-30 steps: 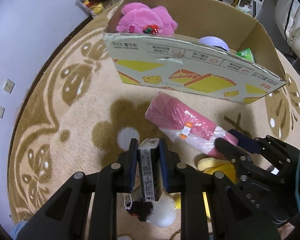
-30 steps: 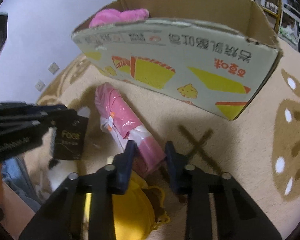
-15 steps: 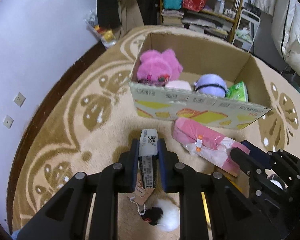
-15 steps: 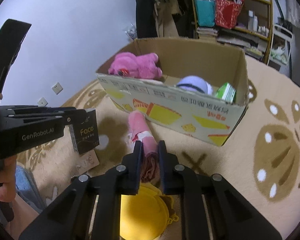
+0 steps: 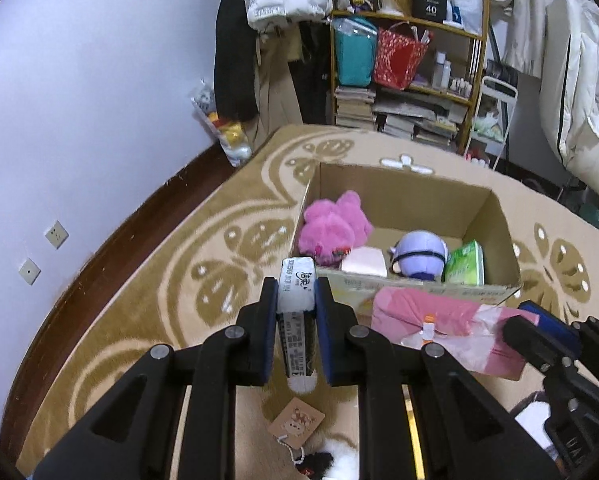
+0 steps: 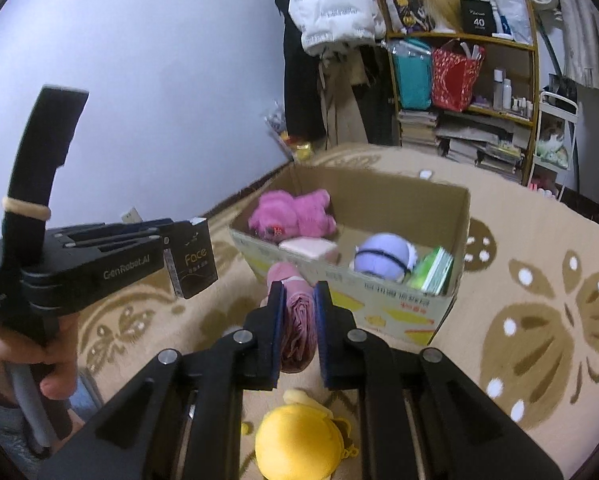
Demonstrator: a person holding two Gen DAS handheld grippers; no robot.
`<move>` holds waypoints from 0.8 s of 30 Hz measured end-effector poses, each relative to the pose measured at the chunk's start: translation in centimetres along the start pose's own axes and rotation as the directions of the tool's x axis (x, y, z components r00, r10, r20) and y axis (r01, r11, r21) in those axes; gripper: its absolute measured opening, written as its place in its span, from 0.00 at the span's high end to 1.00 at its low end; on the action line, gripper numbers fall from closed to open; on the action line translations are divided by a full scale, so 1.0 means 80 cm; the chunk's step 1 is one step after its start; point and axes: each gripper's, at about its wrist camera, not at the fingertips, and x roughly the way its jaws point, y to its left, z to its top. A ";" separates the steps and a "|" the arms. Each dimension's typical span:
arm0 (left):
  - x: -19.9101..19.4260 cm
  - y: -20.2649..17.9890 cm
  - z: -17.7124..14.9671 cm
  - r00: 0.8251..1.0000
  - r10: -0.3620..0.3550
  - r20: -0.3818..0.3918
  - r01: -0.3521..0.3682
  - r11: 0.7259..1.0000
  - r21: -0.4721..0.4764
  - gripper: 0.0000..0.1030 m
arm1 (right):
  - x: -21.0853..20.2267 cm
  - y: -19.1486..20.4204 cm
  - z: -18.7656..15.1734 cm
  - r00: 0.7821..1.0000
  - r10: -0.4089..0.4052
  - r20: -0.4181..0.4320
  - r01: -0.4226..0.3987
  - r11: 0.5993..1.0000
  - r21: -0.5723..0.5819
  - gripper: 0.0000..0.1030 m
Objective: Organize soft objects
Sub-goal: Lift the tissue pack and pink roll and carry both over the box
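My left gripper [image 5: 296,300] is shut on a black tissue pack [image 5: 295,320], held above the rug; the same pack [image 6: 191,264] shows at the left in the right wrist view. My right gripper [image 6: 296,300] is shut on one end of a pink plastic-wrapped package [image 6: 295,320], lifted off the rug; that package [image 5: 439,328] hangs in front of the box in the left wrist view. The open cardboard box [image 5: 495,216] ahead holds a pink plush [image 5: 335,224], a purple round plush [image 5: 419,252], a pale pink pack [image 5: 363,262] and a green tissue pack [image 5: 465,264].
A yellow plush [image 6: 299,440] lies on the patterned rug under the right gripper. A black-and-white furry toy with a paper tag [image 5: 295,428] lies under the left one. A cluttered shelf [image 5: 411,80], hanging clothes and a wall stand behind the box. A hand [image 6: 55,364] holds the left gripper.
Both grippers have risen and tilted up, carrying the tissue pack and the pink package off the rug. The right jaws closed onto the package. The box interior has come into view.
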 end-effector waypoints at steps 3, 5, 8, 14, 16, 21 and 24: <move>-0.004 -0.003 0.007 1.000 0.001 0.021 -0.001 1.000 0.005 0.84 | -0.009 -0.003 0.006 1.000 0.005 0.030 -0.005 1.000 0.013 0.85; -0.007 -0.006 0.010 0.999 0.002 0.032 -0.002 1.000 0.005 0.84 | -0.015 -0.005 0.011 0.999 0.009 0.045 -0.009 1.000 0.021 0.85; -0.011 -0.007 0.015 0.999 0.003 0.051 -0.004 1.000 0.010 0.84 | -0.024 -0.005 0.018 0.997 0.020 0.071 -0.022 1.000 0.019 0.85; -0.018 -0.010 0.031 0.993 -0.016 0.120 0.015 1.000 0.012 0.84 | -0.046 -0.007 0.030 0.989 0.005 0.151 -0.009 0.999 0.031 0.85; -0.018 -0.015 0.037 0.989 -0.023 0.144 0.020 1.000 0.019 0.84 | -0.048 -0.011 0.033 0.985 -0.018 0.171 0.012 0.999 0.036 0.85; -0.013 -0.034 0.052 0.978 -0.052 0.202 0.043 0.998 0.051 0.84 | -0.044 -0.028 0.037 0.976 -0.069 0.207 0.058 0.997 0.058 0.85; -0.003 -0.049 0.052 0.976 -0.068 0.207 0.054 0.996 0.075 0.84 | -0.035 -0.035 0.037 0.970 -0.098 0.223 0.086 0.994 0.064 0.85</move>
